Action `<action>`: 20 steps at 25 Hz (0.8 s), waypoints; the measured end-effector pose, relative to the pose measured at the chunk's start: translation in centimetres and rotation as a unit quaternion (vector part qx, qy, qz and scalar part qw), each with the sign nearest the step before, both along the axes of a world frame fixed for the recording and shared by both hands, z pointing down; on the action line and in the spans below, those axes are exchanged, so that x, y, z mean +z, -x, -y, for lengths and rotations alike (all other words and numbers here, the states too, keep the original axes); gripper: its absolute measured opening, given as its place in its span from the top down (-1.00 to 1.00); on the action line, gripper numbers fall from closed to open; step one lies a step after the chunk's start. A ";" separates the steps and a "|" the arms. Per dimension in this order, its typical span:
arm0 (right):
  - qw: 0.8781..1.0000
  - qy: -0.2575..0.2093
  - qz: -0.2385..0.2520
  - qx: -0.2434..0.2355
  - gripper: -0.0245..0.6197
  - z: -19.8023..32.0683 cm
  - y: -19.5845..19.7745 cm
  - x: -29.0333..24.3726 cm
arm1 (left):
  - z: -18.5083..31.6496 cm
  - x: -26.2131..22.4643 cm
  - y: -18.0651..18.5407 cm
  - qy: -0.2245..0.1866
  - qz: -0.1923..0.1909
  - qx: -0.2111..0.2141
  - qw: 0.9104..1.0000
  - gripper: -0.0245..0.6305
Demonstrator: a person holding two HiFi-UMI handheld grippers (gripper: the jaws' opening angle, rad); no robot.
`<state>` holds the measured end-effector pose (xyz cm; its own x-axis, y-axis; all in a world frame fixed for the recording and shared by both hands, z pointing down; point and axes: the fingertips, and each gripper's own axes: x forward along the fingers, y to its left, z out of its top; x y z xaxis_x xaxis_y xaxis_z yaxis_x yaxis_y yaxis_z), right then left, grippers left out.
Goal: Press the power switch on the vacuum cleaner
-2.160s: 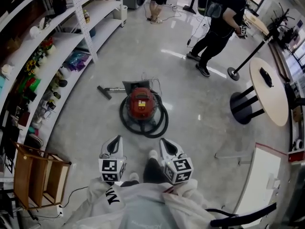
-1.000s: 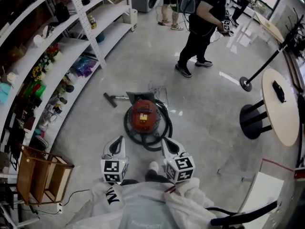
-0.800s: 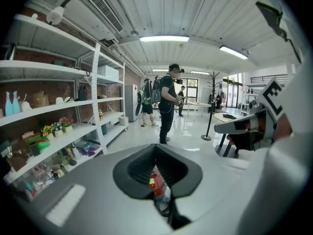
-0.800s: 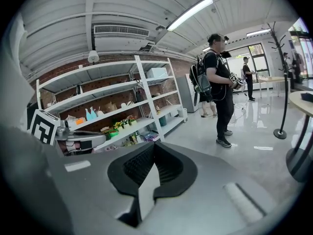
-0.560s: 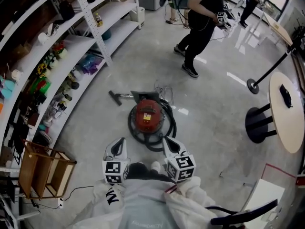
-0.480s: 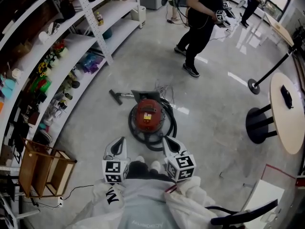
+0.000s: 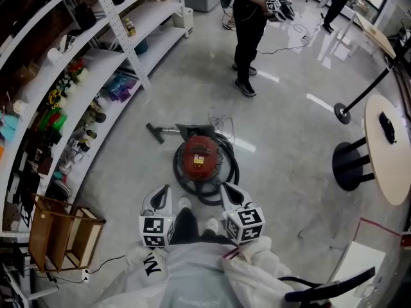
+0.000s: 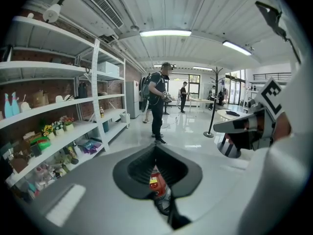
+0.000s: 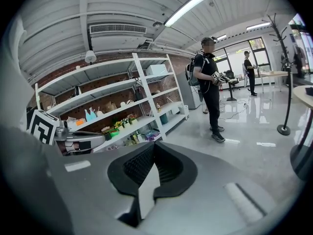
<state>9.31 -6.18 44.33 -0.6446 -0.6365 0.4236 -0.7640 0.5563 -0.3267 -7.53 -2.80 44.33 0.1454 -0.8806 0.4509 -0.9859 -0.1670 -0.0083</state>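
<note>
The red canister vacuum cleaner [image 7: 200, 158] stands on the floor with its black hose [image 7: 226, 175] coiled around it; a small light patch shows on its top. Both grippers are held low, just short of it, touching nothing. My left gripper [image 7: 160, 191] points at the hose's near left side, its jaws closed tip to tip and empty. My right gripper [image 7: 226, 188] hangs at the near right side, also shut and empty. In the left gripper view, the vacuum cleaner [image 8: 155, 182] shows through the hollow below the jaw tips.
White shelves [image 7: 83, 56] full of small items line the left. The vacuum's floor nozzle [image 7: 155, 133] lies behind it. A person [image 7: 248, 24] stands beyond. A round table [image 7: 387, 147] and a pole stand [image 7: 345, 113] are right; a wooden crate [image 7: 61, 233] is near left.
I have stepped closer to the vacuum cleaner, which now lies just ahead of the grippers. The person in black walked from the far right toward the middle. Both grippers stayed shut.
</note>
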 end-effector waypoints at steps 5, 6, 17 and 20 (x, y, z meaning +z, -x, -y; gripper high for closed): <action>1.000 0.010 -0.007 -0.002 0.92 0.8 0.9 0.7 | 1.0 0.1 0.7 0.002 -0.003 0.002 1.000 0.93; 1.000 0.010 -0.008 -0.002 0.92 1.1 1.2 0.6 | 1.1 0.2 0.9 0.005 -0.005 0.002 1.000 0.93; 1.000 0.000 -0.023 0.011 0.92 5.1 4.9 -0.6 | 5.9 0.3 4.6 0.002 -0.019 0.017 1.000 0.93; 0.999 -0.002 -0.026 0.020 0.92 6.2 5.9 -0.8 | 7.4 0.5 5.8 -0.002 -0.023 0.026 0.999 0.93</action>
